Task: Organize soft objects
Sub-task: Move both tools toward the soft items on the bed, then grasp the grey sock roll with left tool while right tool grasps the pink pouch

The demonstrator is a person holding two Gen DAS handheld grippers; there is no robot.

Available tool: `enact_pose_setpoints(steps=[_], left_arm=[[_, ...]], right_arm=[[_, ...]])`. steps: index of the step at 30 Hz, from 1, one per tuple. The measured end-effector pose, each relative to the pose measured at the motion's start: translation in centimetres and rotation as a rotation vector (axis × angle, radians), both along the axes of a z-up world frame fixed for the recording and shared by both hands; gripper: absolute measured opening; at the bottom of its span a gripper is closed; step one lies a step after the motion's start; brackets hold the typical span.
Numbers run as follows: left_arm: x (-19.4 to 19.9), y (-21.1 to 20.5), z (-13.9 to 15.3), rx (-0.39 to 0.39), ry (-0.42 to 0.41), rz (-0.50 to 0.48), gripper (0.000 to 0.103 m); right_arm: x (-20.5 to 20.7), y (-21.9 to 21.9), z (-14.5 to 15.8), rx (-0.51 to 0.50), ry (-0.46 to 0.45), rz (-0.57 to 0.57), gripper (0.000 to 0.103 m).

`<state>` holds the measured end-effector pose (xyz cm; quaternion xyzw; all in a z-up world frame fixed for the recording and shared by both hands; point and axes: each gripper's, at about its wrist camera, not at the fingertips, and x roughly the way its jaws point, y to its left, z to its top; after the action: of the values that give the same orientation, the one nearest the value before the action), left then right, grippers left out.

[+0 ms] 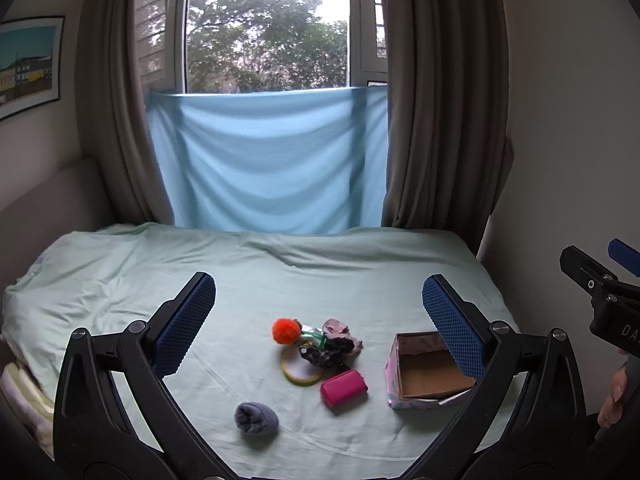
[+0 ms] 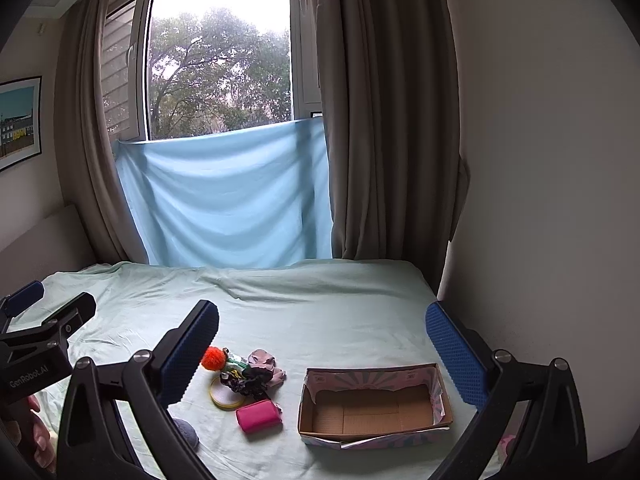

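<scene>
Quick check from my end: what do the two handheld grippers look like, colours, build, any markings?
Both match: the left gripper and right gripper have black angular frames with silver pivot bolts, and jaws faced with blue dimpled pads. The left gripper's body carries white "GenRobot.AI" lettering; the right's body shows partial white letters, cut off. No cables or sleeves visible.

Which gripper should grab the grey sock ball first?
Left, probably. The grey sock ball lies between the open left gripper fingers; in the right wrist view it sits half hidden at the left finger, off-centre from the right gripper.
</scene>
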<state>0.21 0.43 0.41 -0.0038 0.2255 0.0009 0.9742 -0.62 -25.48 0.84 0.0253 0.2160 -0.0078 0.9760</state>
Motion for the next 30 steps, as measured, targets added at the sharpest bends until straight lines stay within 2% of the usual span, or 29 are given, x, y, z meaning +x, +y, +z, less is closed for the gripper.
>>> enact_pose_setpoints(steps=[11,15,19,24,25,26,27,30], left_arm=[[-0.2,0.2,0.0,-0.008,-0.029,0.000,0.103],[-0.1,0.8,-0.1,-0.011,-0.033,0.046,0.103],[-0.1,2.6,-0.9,-0.005,0.002,0.094,0.103],[-0.3,5.9,-4.2,-0.007,0.032,0.127,0.103],[-0.2,6.3,-5.1,-0.001,0.081,0.125,0.103],[0.0,7.1,-6.1,-0.005,0.098,0.119,0.103],[-0.1,7.9,-6.7,0.032,0.114,0.115,0.103],[0.6,9.9,-9.7,0.035,0.190,0.078,0.103]], right_arm=[[-0.1,-0.4,-0.2,0.022,-0.023,0.004,0.103],[0.3,-0.8,0.0,0.014,-0.028,-0.003,0.103],[1.1,-0.5,-0.2,0.022,0.000,0.036,0.103],[2.6,1.5,-2.5,0.019,0.043,0.063,0.103],[2.9,2.1,-3.1,0.022,0.058,0.062,0.103],[3.2,2.8,-3.8,0.026,0.071,0.058,0.103],[3.4,3.4,-4.5,0.036,0.082,0.058,0.103],[4.2,5.6,-6.3,0.065,0.116,0.040,0.103]])
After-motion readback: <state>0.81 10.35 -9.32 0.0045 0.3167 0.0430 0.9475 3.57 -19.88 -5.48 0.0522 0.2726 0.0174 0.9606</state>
